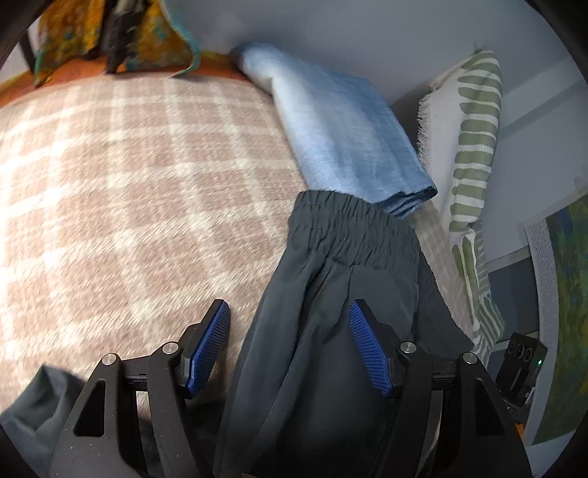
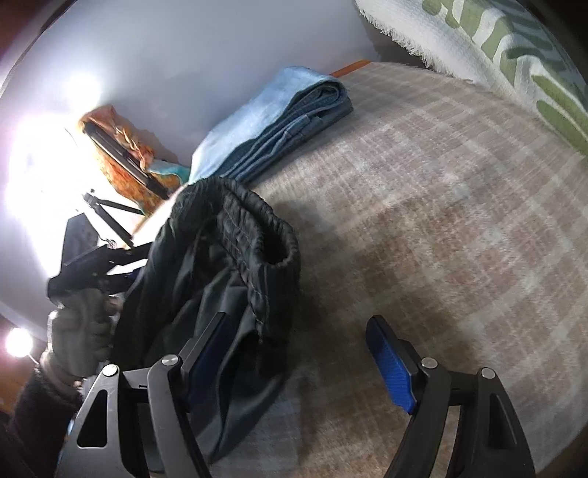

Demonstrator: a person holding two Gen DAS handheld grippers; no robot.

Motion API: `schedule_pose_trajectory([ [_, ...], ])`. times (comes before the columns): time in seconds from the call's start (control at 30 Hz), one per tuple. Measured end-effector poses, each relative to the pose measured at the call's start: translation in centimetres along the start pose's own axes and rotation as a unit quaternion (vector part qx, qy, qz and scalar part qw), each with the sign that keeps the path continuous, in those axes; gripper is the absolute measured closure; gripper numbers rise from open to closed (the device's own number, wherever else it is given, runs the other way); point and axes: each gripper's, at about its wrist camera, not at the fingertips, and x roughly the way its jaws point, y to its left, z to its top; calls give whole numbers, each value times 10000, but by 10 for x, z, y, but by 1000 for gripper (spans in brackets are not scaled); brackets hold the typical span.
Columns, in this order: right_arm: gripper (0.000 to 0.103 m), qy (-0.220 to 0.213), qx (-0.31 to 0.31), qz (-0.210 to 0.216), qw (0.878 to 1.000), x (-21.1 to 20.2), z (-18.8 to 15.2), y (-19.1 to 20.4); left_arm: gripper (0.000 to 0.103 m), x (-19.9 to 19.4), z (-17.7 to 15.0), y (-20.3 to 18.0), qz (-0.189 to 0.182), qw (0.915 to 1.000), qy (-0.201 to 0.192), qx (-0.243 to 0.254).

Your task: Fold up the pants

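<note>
Dark grey pants [image 1: 330, 312] with an elastic waistband lie bunched on the checked blanket [image 1: 128, 184]. In the left wrist view my left gripper [image 1: 288, 345] is open, its jaws wide apart, with pants fabric lying between the blue pads [image 1: 207, 345]. In the right wrist view the pants [image 2: 220, 264] sit in a heap at left with the waistband gaping open. My right gripper [image 2: 297, 353] is open; its left pad sits against the pants, its right pad [image 2: 389, 364] over bare blanket [image 2: 441, 220]. A gloved hand [image 2: 77, 331] holds the left gripper beyond the pants.
Folded blue jeans [image 1: 341, 136] lie past the waistband, also in the right wrist view [image 2: 272, 125]. A white and green leaf-pattern cushion [image 1: 474, 147] stands at right. Orange patterned cloth [image 1: 110, 33] lies far back. A tripod [image 2: 106, 213] stands by a bright light.
</note>
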Motion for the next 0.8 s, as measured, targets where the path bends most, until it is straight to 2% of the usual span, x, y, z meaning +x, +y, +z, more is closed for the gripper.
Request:
schedule_pose_trajectory([
  [0.13,24,-10,-30,67,10000,6,4,4,38,3,2,-3,-80,9999,-92,50],
  [0.17,24,-14,-45,81,10000,8,6,5,47,4,2,-5,-97,9999,-121,72],
  [0.2,24,-19,-58,79,10000,9,7,6,66,8,2,-8,-114,9998,-107,119],
  [0.27,25,-41,-82,53,9999,12,8,8,82,11,2,-14,-54,9995,-190,250],
  [0.3,28,-51,-80,39,9999,13,9,9,87,11,1,-18,-26,9990,-269,355],
  [0.37,42,-21,-70,18,10000,14,10,8,93,8,-1,-25,-12,9978,-386,531],
  [0.4,60,30,-36,85,10000,15,11,7,94,6,0,-27,-24,9974,-443,567],
  [0.43,70,74,9,173,9998,16,11,6,95,3,0,-30,-52,9970,-500,592],
  [0.47,71,90,55,212,9997,17,11,5,96,-2,1,-33,-86,9964,-559,626],
  [0.53,85,25,45,181,9998,14,11,7,98,-13,1,-42,-103,9944,-696,795],
  [0.67,92,-128,38,310,9994,1,8,11,99,-42,-4,-72,-168,9861,-971,1336],
  [0.8,94,-340,124,442,9984,-21,4,10,99,-61,-23,-116,-416,9743,-1057,1947],
])
